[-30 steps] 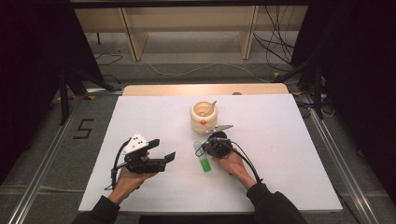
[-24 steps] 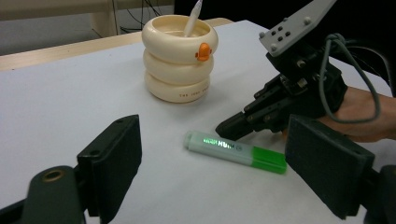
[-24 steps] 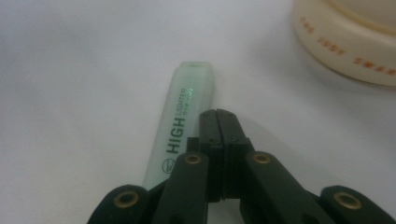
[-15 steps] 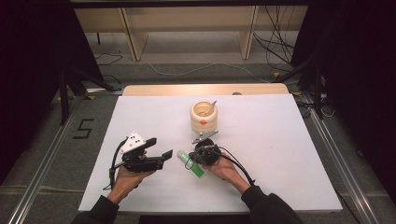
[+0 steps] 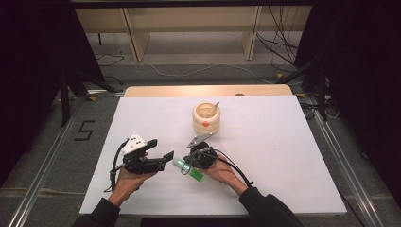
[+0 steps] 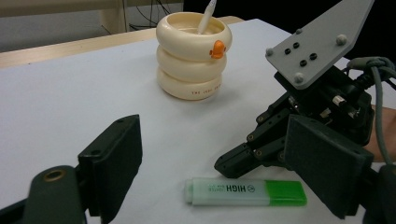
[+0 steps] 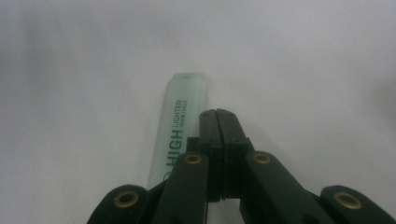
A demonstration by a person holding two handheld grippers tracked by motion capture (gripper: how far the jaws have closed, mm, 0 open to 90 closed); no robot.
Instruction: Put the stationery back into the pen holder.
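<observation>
A pale green highlighter (image 5: 189, 170) with a bright green cap lies flat on the white table (image 5: 283, 156). My right gripper (image 5: 186, 165) is shut with nothing between its jaws. Its closed tips (image 7: 217, 115) rest right beside the highlighter (image 7: 176, 135), touching or nearly touching its side. My left gripper (image 5: 161, 148) is open, a short way left of the highlighter. In the left gripper view the highlighter (image 6: 245, 192) lies on the table ahead of that gripper (image 6: 210, 158), between the lines of its two jaws. The right gripper's tips (image 6: 226, 167) point down at it.
A cream holder (image 5: 206, 118) made of stacked rings, with an orange duck bill on the front, stands behind both grippers. A pen leans inside the holder (image 6: 194, 56). A wooden strip (image 5: 208, 90) runs along the table's far edge.
My right hand has moved left toward the left gripper. The highlighter has slid left with it and turned on the table. The left gripper has stayed put.
</observation>
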